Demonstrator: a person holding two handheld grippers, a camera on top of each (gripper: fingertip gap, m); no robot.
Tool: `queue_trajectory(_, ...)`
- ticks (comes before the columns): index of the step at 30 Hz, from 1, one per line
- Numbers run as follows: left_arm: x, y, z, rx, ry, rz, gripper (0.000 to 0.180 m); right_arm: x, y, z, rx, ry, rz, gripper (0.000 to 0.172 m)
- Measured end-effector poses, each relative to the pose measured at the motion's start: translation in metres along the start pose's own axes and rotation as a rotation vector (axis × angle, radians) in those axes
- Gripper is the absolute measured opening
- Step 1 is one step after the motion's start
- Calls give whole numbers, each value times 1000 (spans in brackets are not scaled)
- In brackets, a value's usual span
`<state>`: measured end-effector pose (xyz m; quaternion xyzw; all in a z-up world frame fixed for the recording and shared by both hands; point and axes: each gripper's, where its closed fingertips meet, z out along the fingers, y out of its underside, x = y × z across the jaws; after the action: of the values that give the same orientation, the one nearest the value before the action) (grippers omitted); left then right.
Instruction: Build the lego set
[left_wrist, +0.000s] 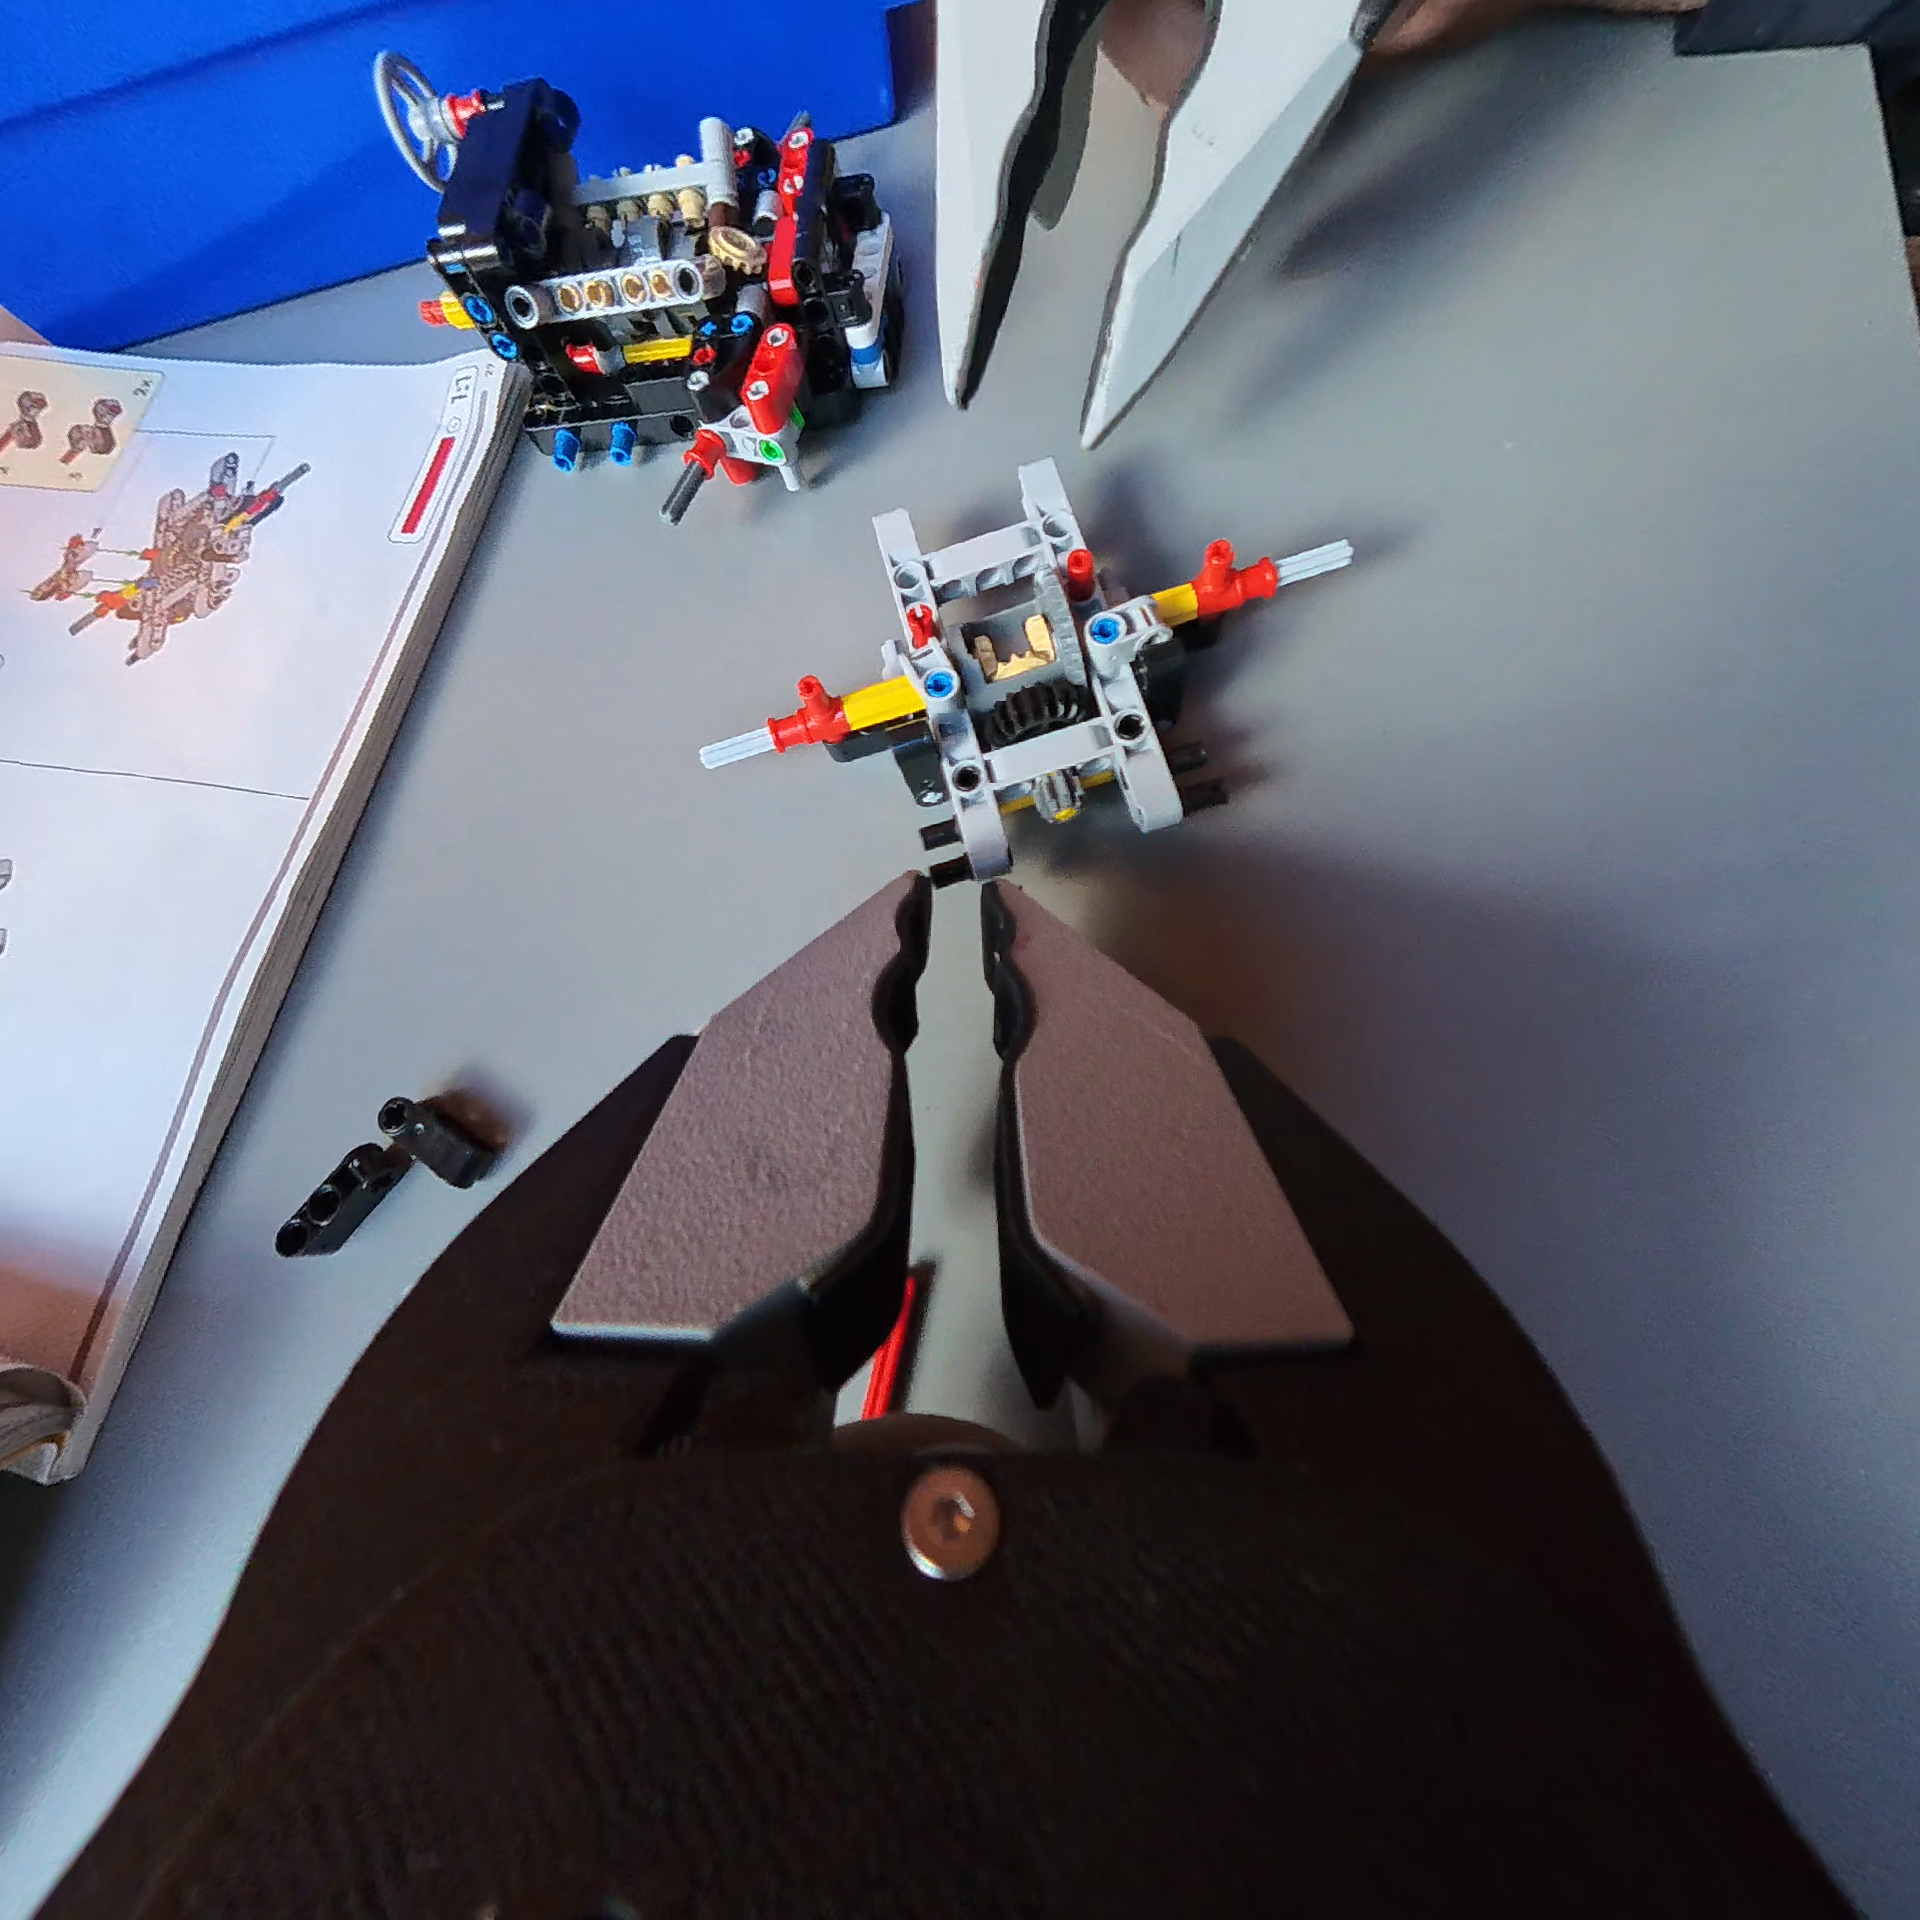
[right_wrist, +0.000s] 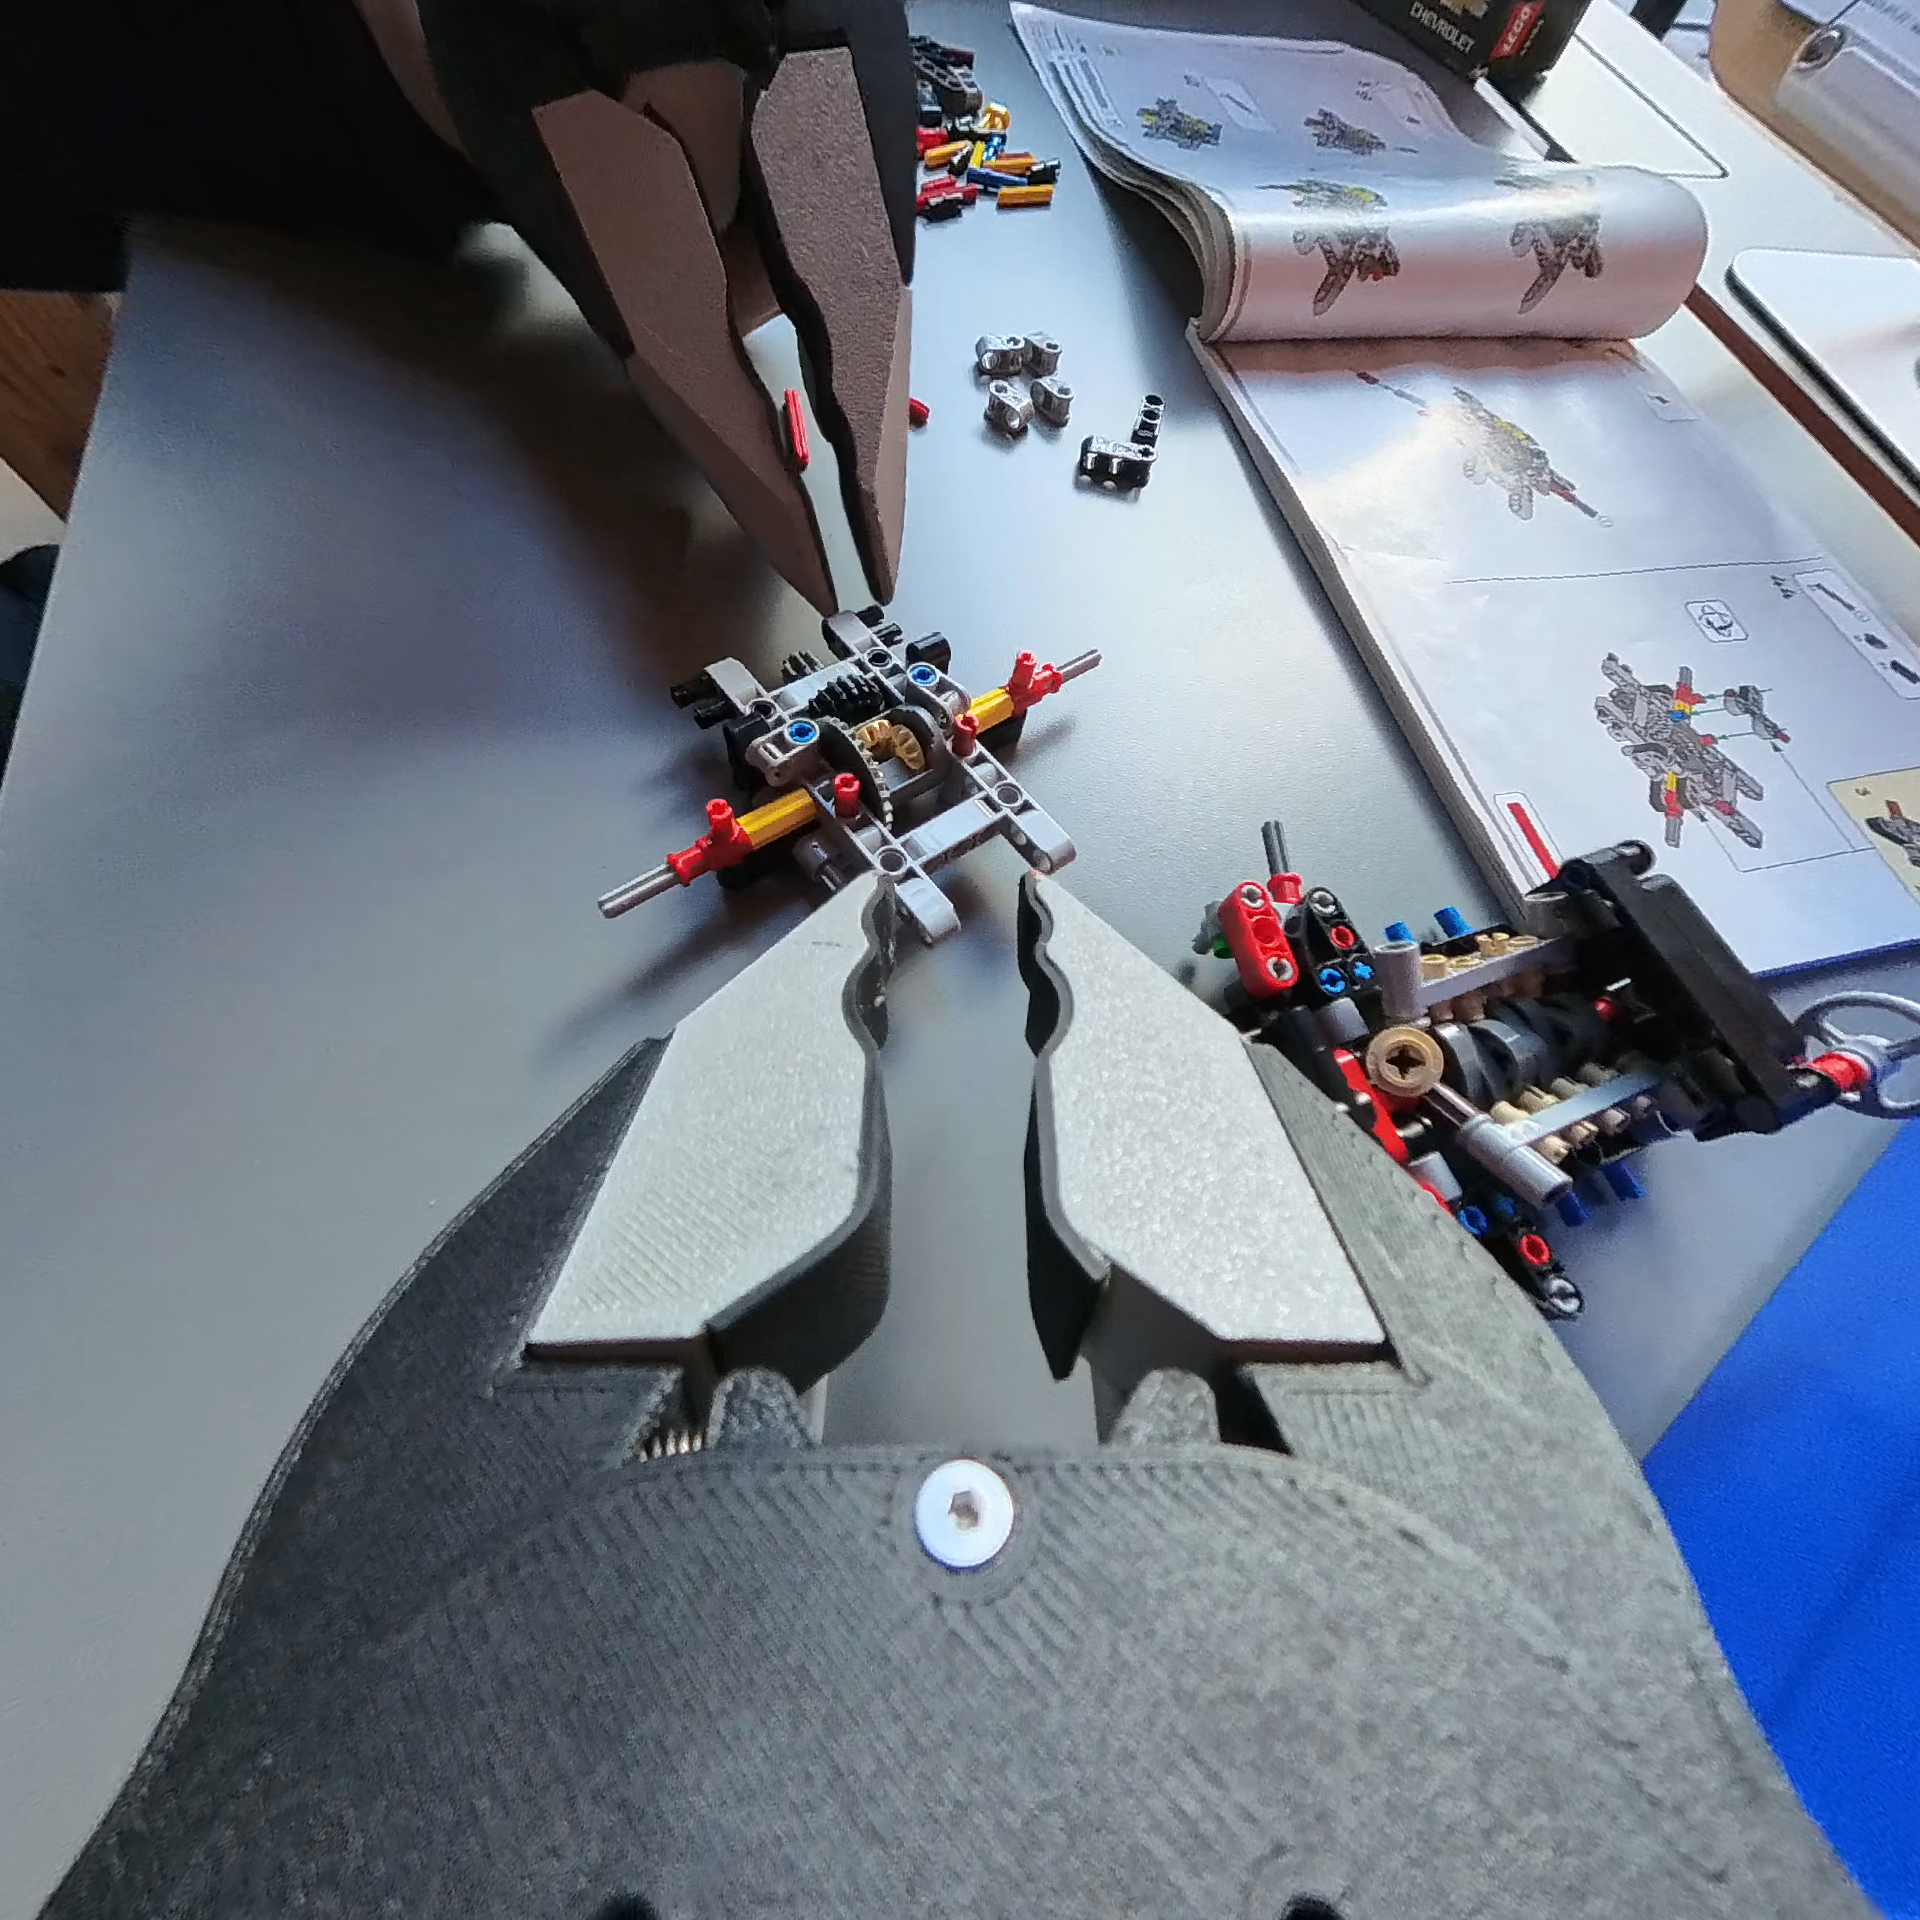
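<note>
Grey counter (left_wrist: 1558, 416) under hard side light, blue sheet (left_wrist: 208, 156) along one edge, open instruction booklet (left_wrist: 208, 727) lying flat beside it. Small grey axle assembly (left_wrist: 1023, 665) with gears, yellow sleeves and red connectors resting mid-counter, between both tools. Left gripper (left_wrist: 954, 883), brown fingers, parted by a narrow slit with nothing pinched, tips just short of one grey beam end and a black pin of the assembly. Right gripper (right_wrist: 951, 894), light grey fingers, spread wider and holding nothing, one grey beam end poking into the gap near the left-hand finger (right_wrist: 878, 914); contact there not certain. Larger black, red and grey chassis block (left_wrist: 665, 291) with a steering wheel close by, near the booklet. Black angled beam (left_wrist: 390, 1169) loose beside the left gripper; more small parts (right_wrist: 982, 156) scattered farther off.

Risks, as a judgement: light assembly free to slide or spin if nudged from one side only; protruding axles likely to catch on a fingertip; narrow beam end easy to miss or pinch off-centre, tipping the whole piece; chassis block near enough to be bumped.
</note>
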<state>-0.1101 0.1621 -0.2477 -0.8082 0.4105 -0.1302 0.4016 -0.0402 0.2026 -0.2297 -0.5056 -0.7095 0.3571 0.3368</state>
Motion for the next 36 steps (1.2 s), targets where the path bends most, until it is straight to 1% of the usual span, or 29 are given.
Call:
queue_trajectory(6,0,-2,-2,18,9,-12,8,-4,3,5,-35,2,-35,20)
queue_trajectory(13,3,0,0,-2,21,-4,9,-9,2,8,-42,-23,-49,19)
queue_trajectory(23,0,2,2,-11,19,-31,7,-16,3,12,-59,-54,-69,12)
queue_trajectory(28,2,7,6,-57,31,-21,4,-18,6,14,-87,-57,-86,11)
queue_trajectory(30,3,7,6,-58,28,-13,3,-20,9,16,-109,-52,-107,11)
queue_trajectory(33,2,7,6,-52,25,-19,3,-20,11,18,-124,-37,-136,5)
queue_trajectory(36,1,5,4,-37,22,-25,3,-20,11,17,-120,-34,-135,5)
